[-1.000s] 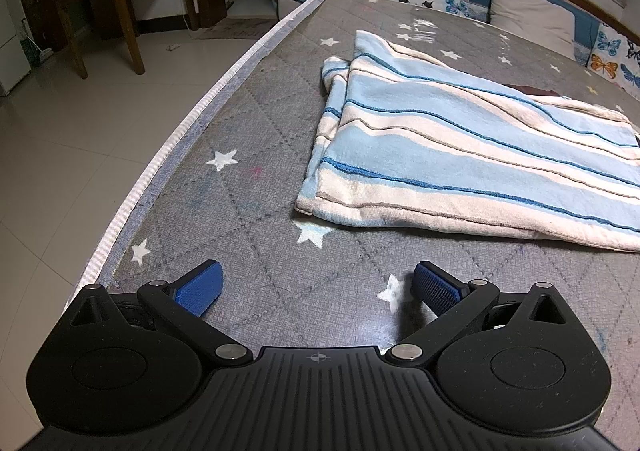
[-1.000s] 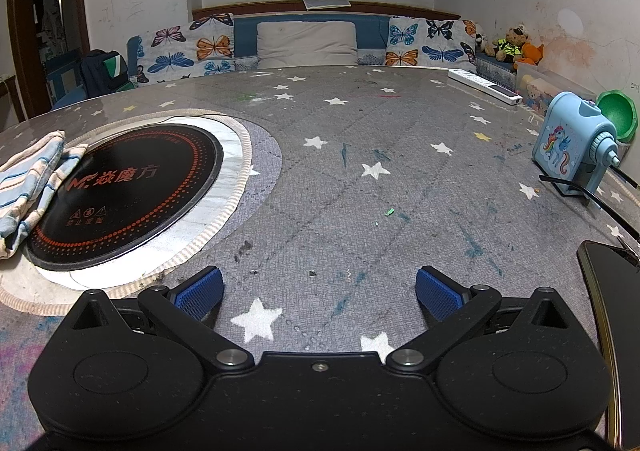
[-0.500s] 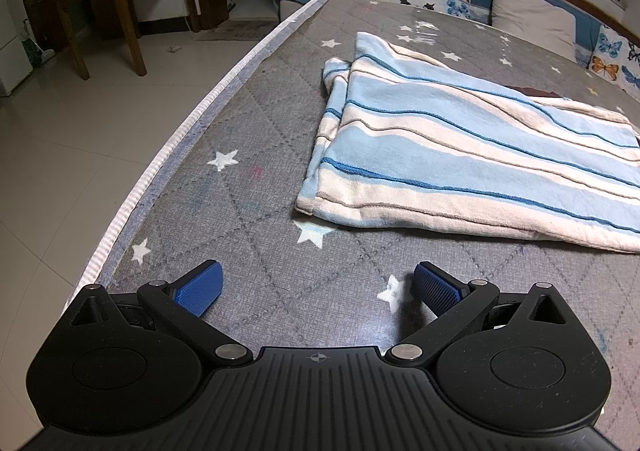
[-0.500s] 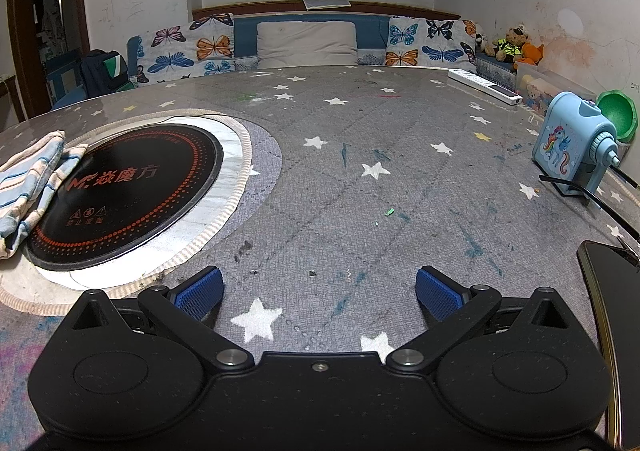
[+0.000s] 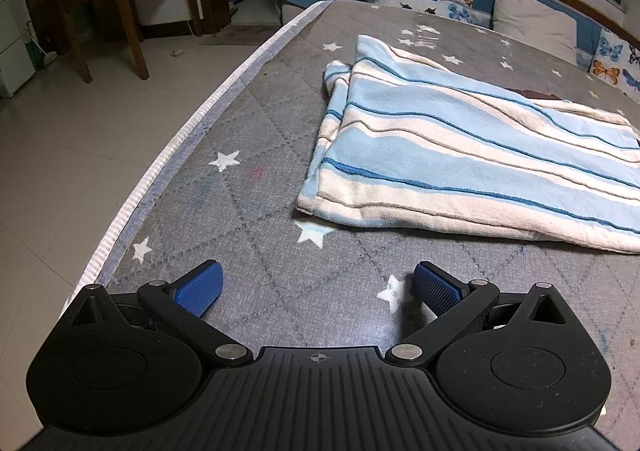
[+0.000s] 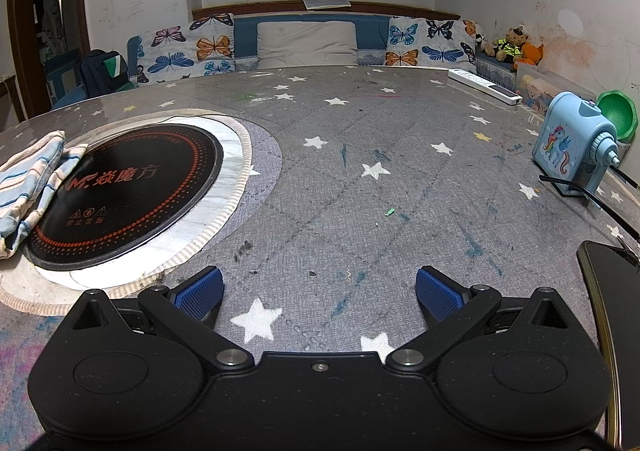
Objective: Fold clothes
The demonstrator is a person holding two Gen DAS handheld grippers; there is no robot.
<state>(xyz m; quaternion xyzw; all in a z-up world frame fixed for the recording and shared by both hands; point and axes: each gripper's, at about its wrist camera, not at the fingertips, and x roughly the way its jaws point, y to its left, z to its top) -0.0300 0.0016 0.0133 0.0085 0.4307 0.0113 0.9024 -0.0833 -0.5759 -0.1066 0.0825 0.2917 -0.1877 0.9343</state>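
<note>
Left wrist view: the left gripper (image 5: 316, 285) hovers spread and empty near the table's (image 5: 248, 251) left edge, the striped cloth (image 5: 460, 171) lying folded just ahead; judged between folds, next grasping its near corner.

Right wrist view: the right gripper (image 6: 318, 289) is spread, empty, well apart from the cloth's end (image 6: 28, 187) on the induction plate (image 6: 124, 191).

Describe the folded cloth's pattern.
Light blue and cream stripes with thin dark blue lines on the folded terry cloth; left wrist view.

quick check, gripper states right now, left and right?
left gripper: open, empty, short of the striped cloth.
right gripper: open, empty, over the star-print tabletop.
</note>
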